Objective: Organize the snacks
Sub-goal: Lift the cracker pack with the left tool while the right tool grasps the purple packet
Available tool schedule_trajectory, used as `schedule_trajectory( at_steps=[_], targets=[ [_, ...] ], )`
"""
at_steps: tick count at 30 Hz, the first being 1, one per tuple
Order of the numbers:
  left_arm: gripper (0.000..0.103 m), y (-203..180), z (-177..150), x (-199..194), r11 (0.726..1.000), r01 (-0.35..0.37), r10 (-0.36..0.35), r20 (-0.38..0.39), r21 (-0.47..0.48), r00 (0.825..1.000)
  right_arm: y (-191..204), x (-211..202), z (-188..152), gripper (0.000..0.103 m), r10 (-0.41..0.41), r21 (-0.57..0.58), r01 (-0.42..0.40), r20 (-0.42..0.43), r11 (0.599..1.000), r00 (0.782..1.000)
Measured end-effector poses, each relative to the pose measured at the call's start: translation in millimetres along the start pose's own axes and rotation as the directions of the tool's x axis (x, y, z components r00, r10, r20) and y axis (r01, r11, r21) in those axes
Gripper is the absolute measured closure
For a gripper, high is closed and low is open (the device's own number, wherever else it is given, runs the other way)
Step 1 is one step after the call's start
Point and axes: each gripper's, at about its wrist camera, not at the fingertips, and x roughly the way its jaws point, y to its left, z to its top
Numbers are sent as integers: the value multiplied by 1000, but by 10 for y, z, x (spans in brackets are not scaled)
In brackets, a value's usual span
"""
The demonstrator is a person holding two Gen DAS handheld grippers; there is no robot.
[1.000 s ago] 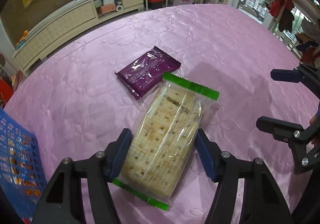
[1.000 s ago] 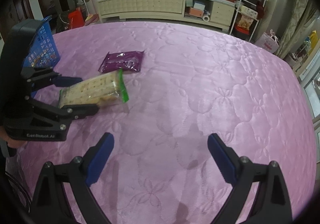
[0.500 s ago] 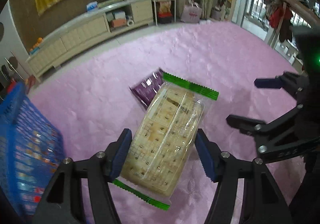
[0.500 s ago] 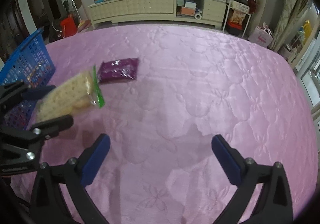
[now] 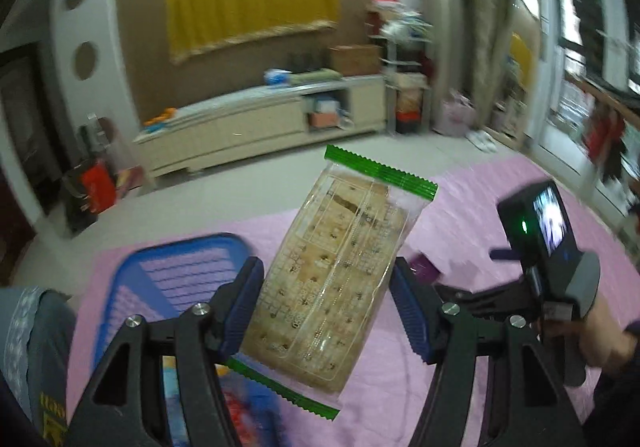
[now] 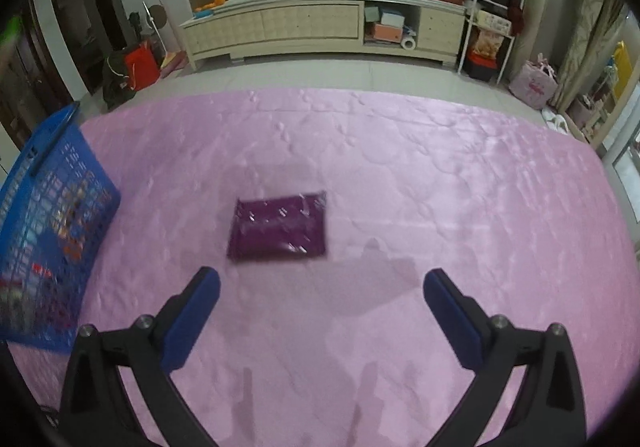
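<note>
One pink bed cover carries everything. Blue basket sits at its left edge. Left gripper clamps the cracker pack above the basket. Purple packet lies just ahead of the right gripper, whose jaws gape empty.

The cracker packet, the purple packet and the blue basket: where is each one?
cracker packet [image 5: 332, 279]: left wrist view, middle of its clear wrapper.
purple packet [image 6: 279, 227]: right wrist view, centre of its top face.
blue basket [image 6: 52, 207]: right wrist view, on its slatted side wall.
</note>
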Motion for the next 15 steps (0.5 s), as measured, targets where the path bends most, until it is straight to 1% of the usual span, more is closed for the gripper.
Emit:
schedule_trajectory(
  at_steps=[3,6,7,9,11,12,14,15],
  targets=[
    [40,254,9,-43,997,-63,63,-3,-52,998,88,152,39,0,-1,-17,1,-20,1000,1000],
    [40,471,-8,18,990,-118,115,-47,-77,992,134,363,88,0,7,-22,-8,-57,1000,998],
    [40,543,-21,24,987,-133,129,-54,-87,990,157,445,112,0,13,-16,-14,-69,1000,998],
    [40,672,-53,22,981,-153,146,-66,-120,987,172,574,138,0,-5,-15,4,-78,1000,997],
    [40,768,-89,23,972,-177,168,-74,-154,983,173,667,163,0,2,-2,-2,-88,1000,996],
    [40,818,-117,28,966,-197,187,-76,-167,979,187,674,174,0,-10,-5,10,-76,1000,997],
    [40,877,-158,54,955,-237,222,-103,-180,970,227,690,190,0,-3,-19,2,-62,1000,998],
    [40,934,-185,86,950,-237,215,-123,-202,969,247,692,196,1,-2,-31,0,-62,1000,998]
  ],
)
